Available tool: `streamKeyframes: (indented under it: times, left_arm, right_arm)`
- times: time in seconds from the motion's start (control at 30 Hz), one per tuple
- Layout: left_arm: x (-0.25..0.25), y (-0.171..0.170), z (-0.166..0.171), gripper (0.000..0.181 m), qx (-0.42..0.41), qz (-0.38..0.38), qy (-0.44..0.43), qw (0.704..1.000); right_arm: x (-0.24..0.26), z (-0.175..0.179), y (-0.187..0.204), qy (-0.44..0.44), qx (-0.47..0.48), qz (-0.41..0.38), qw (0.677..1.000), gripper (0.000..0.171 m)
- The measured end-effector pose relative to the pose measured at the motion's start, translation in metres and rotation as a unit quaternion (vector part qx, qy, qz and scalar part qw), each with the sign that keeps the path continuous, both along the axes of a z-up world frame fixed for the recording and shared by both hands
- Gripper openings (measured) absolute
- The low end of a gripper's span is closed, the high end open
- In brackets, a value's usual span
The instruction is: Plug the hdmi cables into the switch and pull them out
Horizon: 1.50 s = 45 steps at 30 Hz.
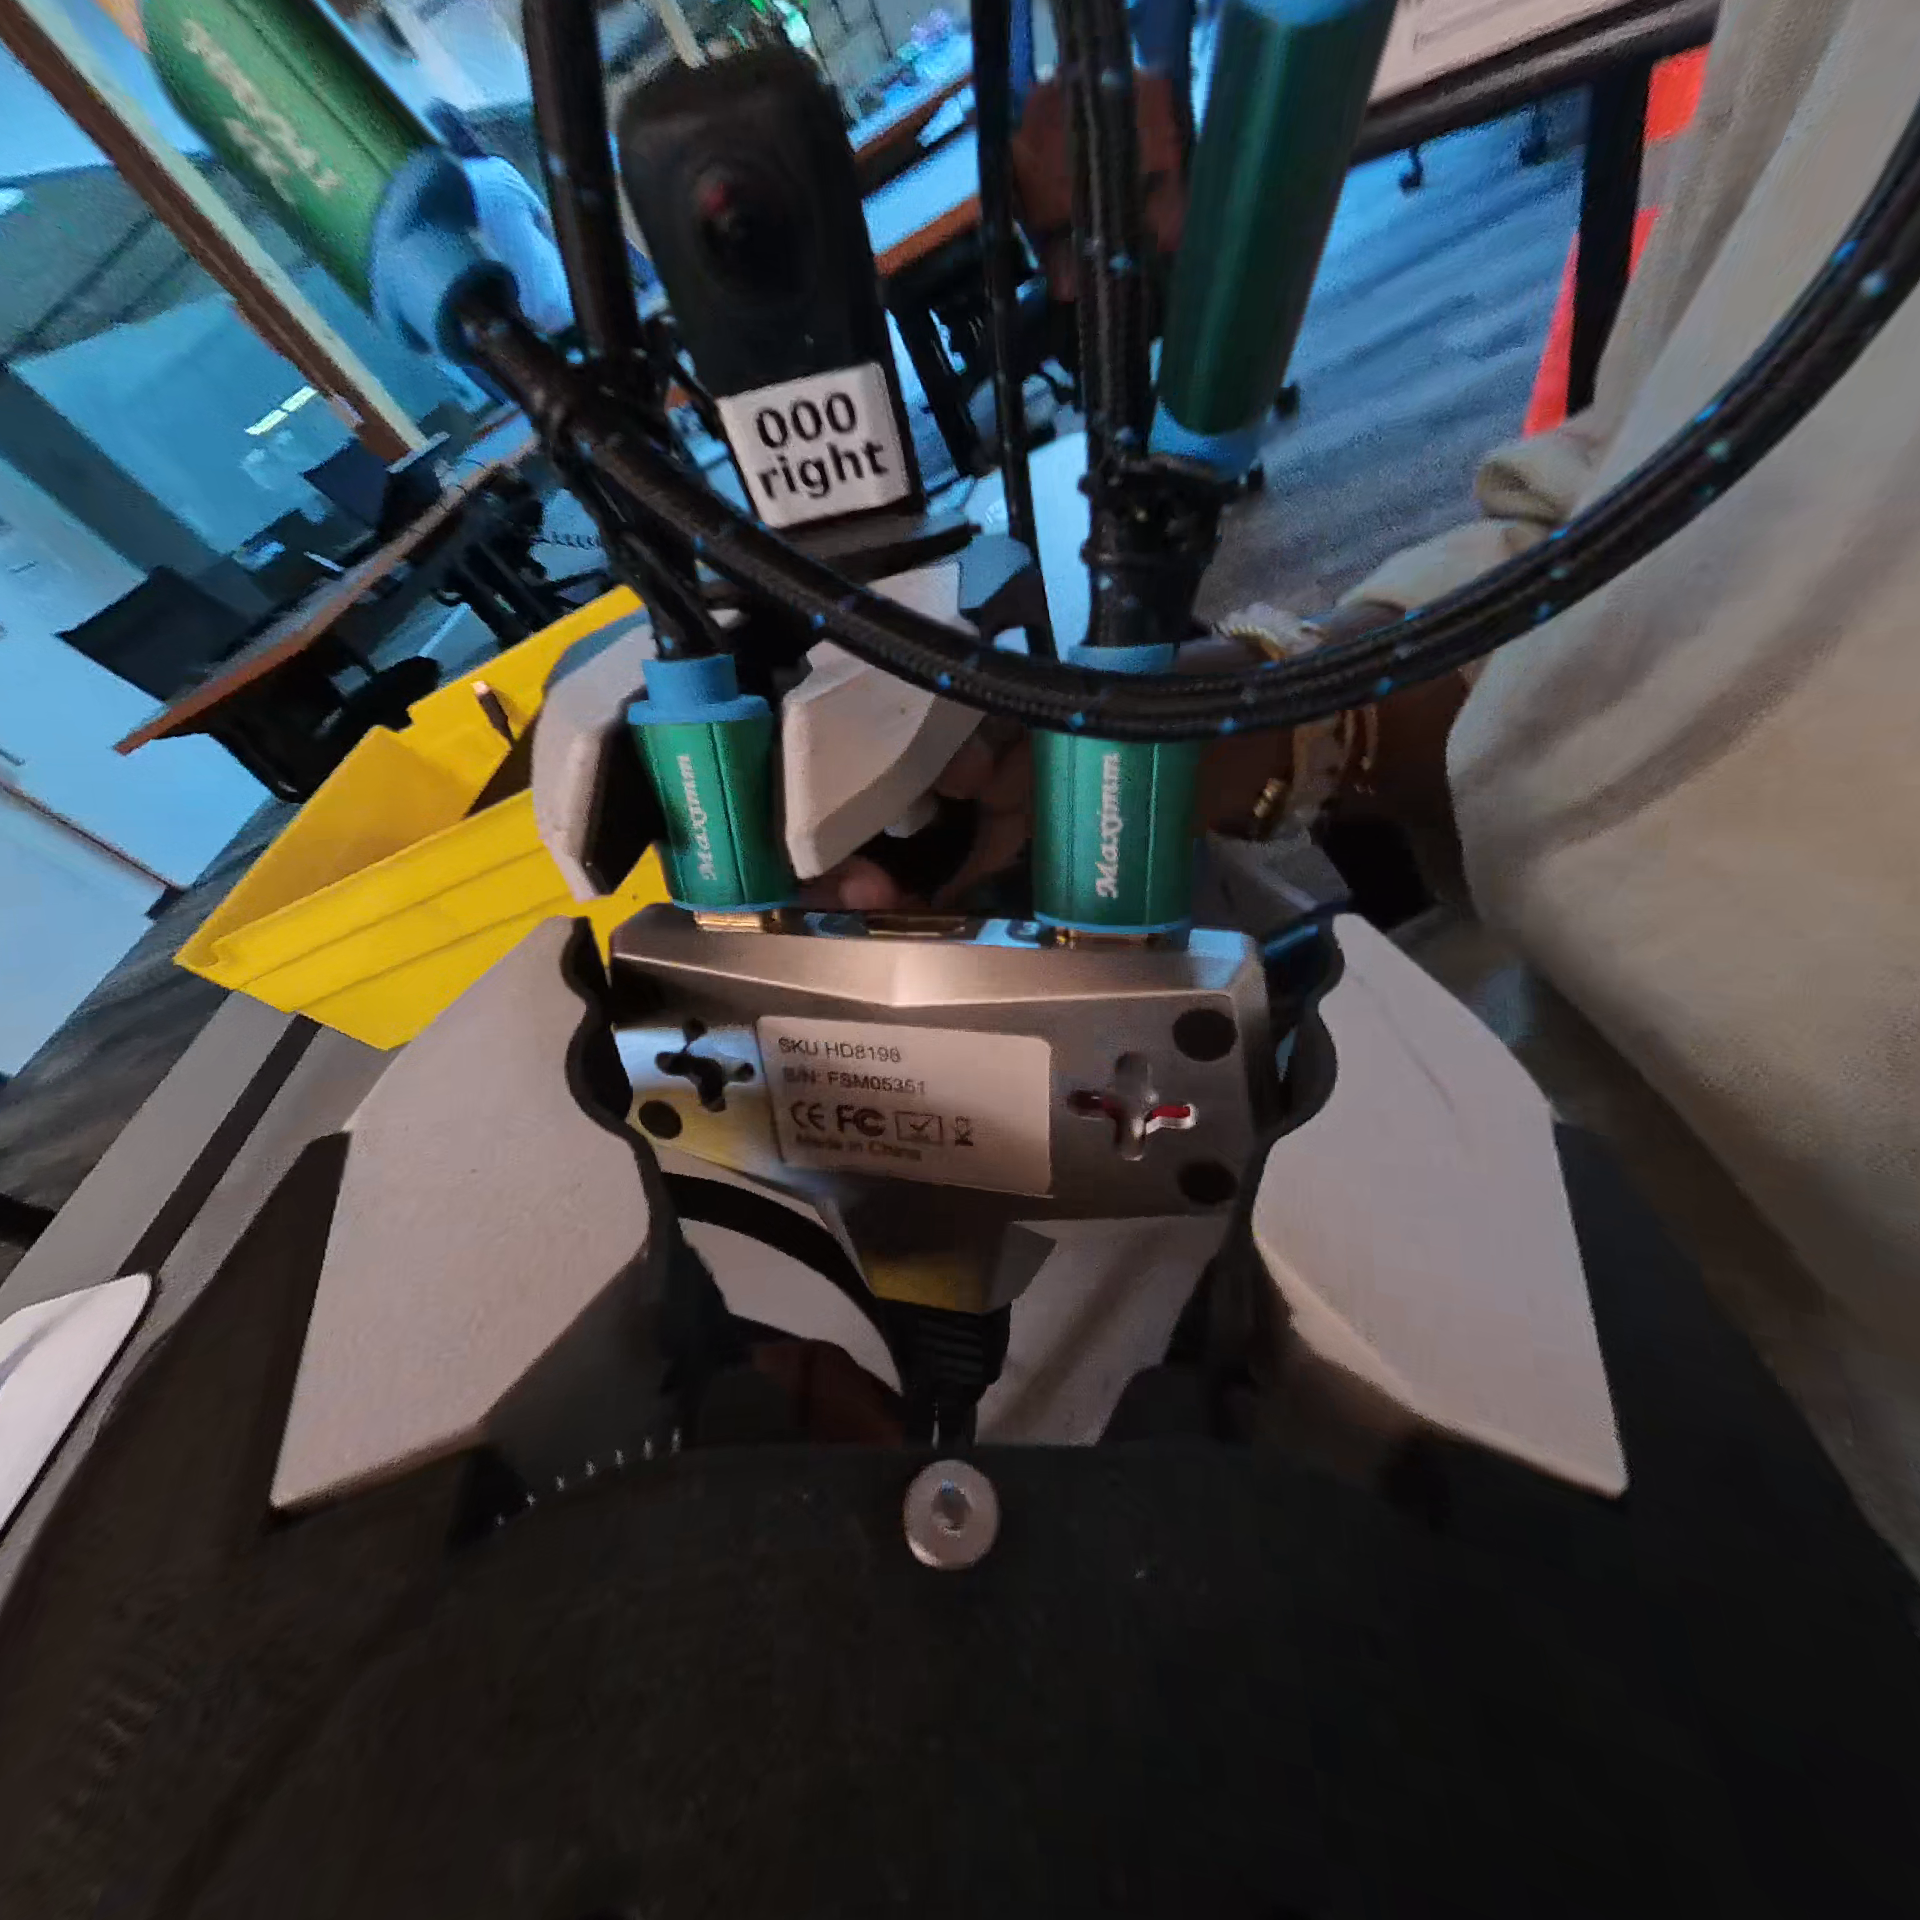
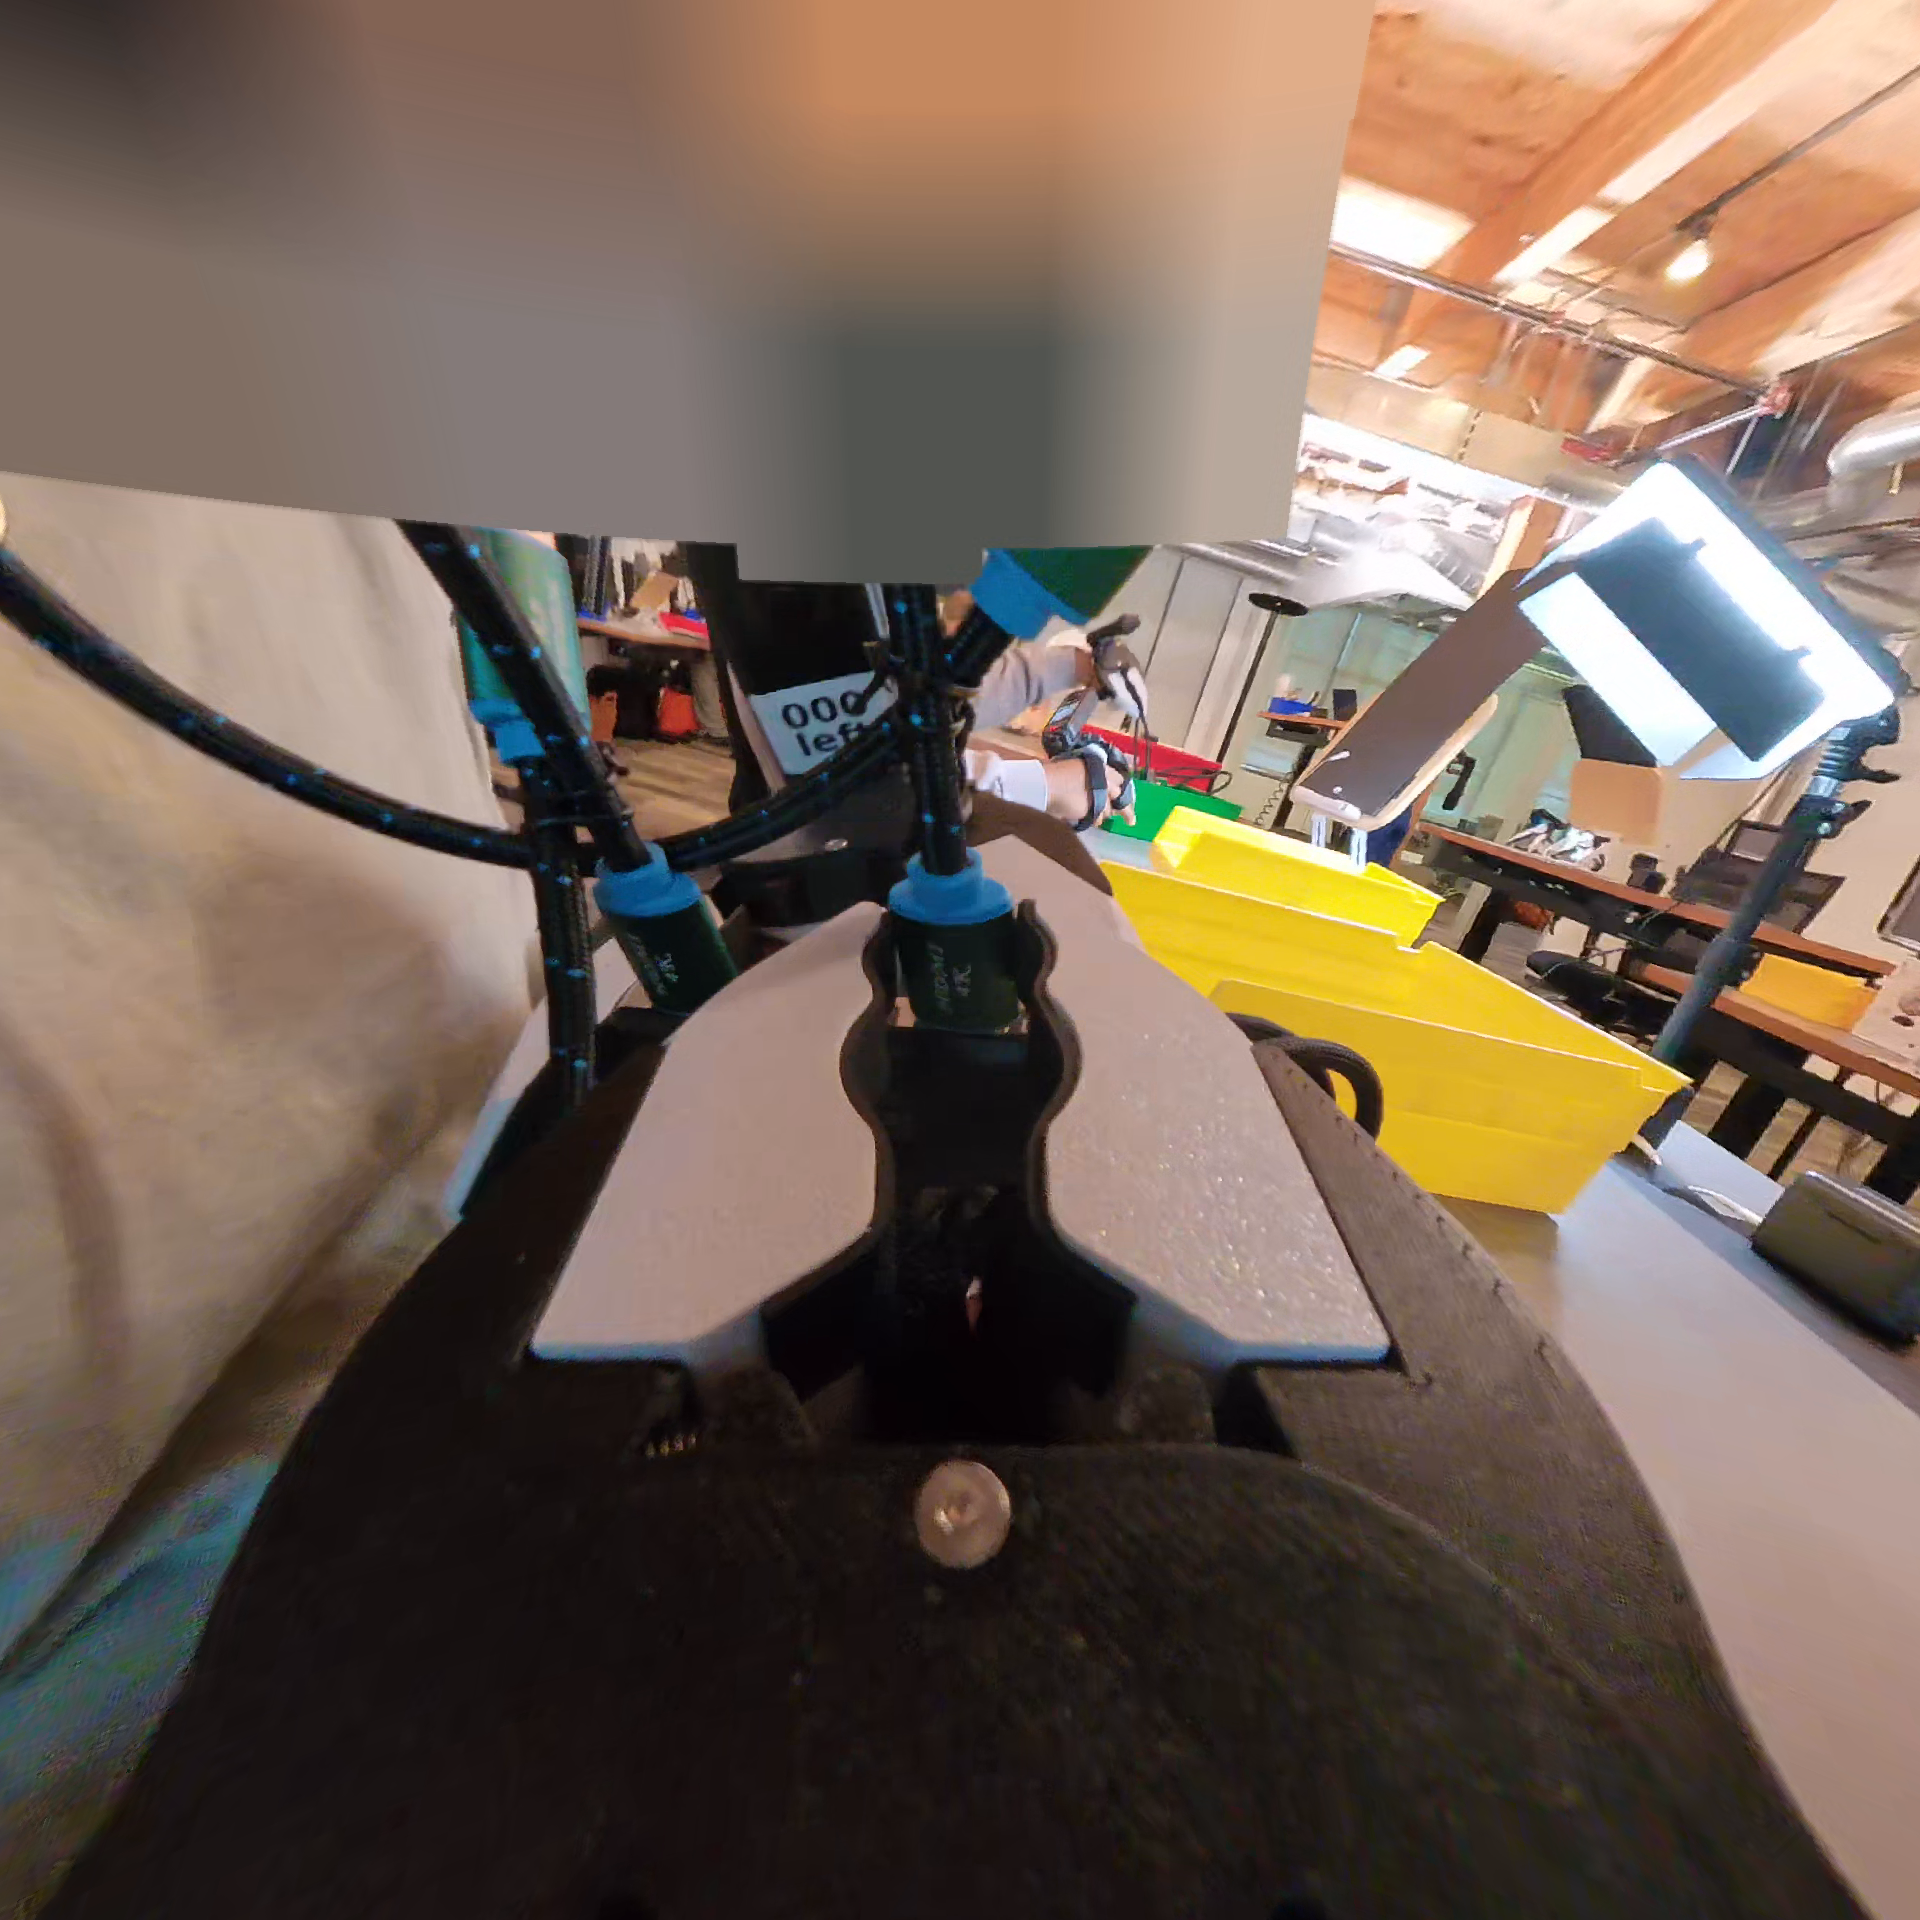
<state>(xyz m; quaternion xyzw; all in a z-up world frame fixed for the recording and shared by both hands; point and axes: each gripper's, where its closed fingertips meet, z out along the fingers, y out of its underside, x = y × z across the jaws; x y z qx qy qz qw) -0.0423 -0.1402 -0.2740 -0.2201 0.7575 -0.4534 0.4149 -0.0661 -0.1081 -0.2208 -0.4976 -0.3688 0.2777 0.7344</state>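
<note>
The left gripper [image 1: 940, 1081] had its jaws clamped on the silver switch [image 1: 935, 1039], gripping the box by its two short ends, underside and white sticker facing the camera. Two green plugs stood in the switch's far edge: one [image 1: 712, 810] at the left end, the other [image 1: 1117, 831] at the right, with an open port between them. The right gripper [image 2: 956, 987] faced the left one from across the switch, its jaws closed around the left-end plug [image 2: 951, 977], grey fingers [image 1: 862, 748] pressing on both sides of the green shell. The second plug [image 2: 665, 951] sat just beside it, untouched. Black braided cables [image 1: 1039, 686] with blue flecks rose from both plugs and looped across the scene; further green plugs [image 1: 1262, 208] dangled above, out of any port. A person's beige sleeve [image 1: 1683, 727] filled the side of both views. Behind the grippers, yellow bins [image 2: 1403, 997] rested on the grey worktop [image 2: 1704, 1403], and a lit lamp panel [image 2: 1704, 634] on a stand stood farther back.
</note>
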Motion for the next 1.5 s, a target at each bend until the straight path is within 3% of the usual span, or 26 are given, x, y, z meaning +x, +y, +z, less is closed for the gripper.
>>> streamKeyframes:
  times: [0.13, 0.47, 0.57, 0.63, 0.7, 0.77, 0.87, 0.97, 1.1, 1.2, 1.33, 1.5]
  left_arm:
    - [0.001, 0.000, -0.003, 0.123, -0.008, -0.030, 0.003, 1.000]
    - [0.014, 0.015, -0.005, 0.119, -0.041, 0.028, 0.003, 0.999]
    - [0.011, 0.025, -0.010, 0.105, -0.074, 0.036, -0.008, 0.997]
    - [0.010, 0.031, -0.010, 0.077, -0.082, 0.041, -0.023, 0.996]
    - [0.009, 0.034, -0.011, 0.077, -0.072, 0.040, -0.014, 0.997]
    - [0.003, 0.033, 0.001, 0.089, -0.093, 0.031, -0.023, 0.995]
    - [0.002, 0.058, 0.027, 0.092, -0.080, 0.132, -0.118, 0.981]
    - [0.010, 0.074, 0.037, 0.091, -0.004, 0.247, -0.212, 0.945]
    - [0.027, 0.081, 0.040, 0.062, 0.040, 0.313, -0.233, 0.920]
    - [0.032, 0.083, 0.042, 0.043, 0.002, 0.289, -0.192, 0.938]
    - [0.035, 0.078, 0.035, 0.022, 0.014, 0.243, -0.135, 0.960]
    - [0.034, 0.078, 0.031, 0.022, 0.045, 0.264, -0.125, 0.955]
  right_arm:
    - [0.001, -0.004, 0.000, -0.018, -0.013, 0.009, 1.000, 0.022]
    - [0.020, -0.005, 0.015, -0.050, 0.018, -0.153, 0.987, 0.021]
    - [0.026, -0.008, 0.007, -0.077, 0.026, -0.150, 0.985, 0.021]
    - [0.033, -0.007, 0.008, -0.041, 0.000, -0.124, 0.991, 0.021]
    - [0.036, -0.010, 0.013, -0.034, -0.023, -0.116, 0.992, 0.021]
    - [0.044, -0.008, 0.019, -0.030, -0.029, -0.141, 0.989, 0.021]
    - [0.080, -0.002, 0.038, 0.033, -0.076, -0.254, 0.964, 0.020]
    - [0.100, -0.001, 0.047, 0.107, -0.126, -0.336, 0.927, 0.020]
    - [0.086, -0.005, 0.048, 0.105, -0.145, -0.342, 0.922, 0.020]
    - [0.072, -0.005, 0.048, 0.085, -0.143, -0.314, 0.935, 0.020]
    - [0.056, 0.000, 0.047, 0.049, -0.124, -0.275, 0.952, 0.020]
    - [0.053, 0.003, 0.045, -0.002, -0.048, -0.326, 0.944, 0.019]
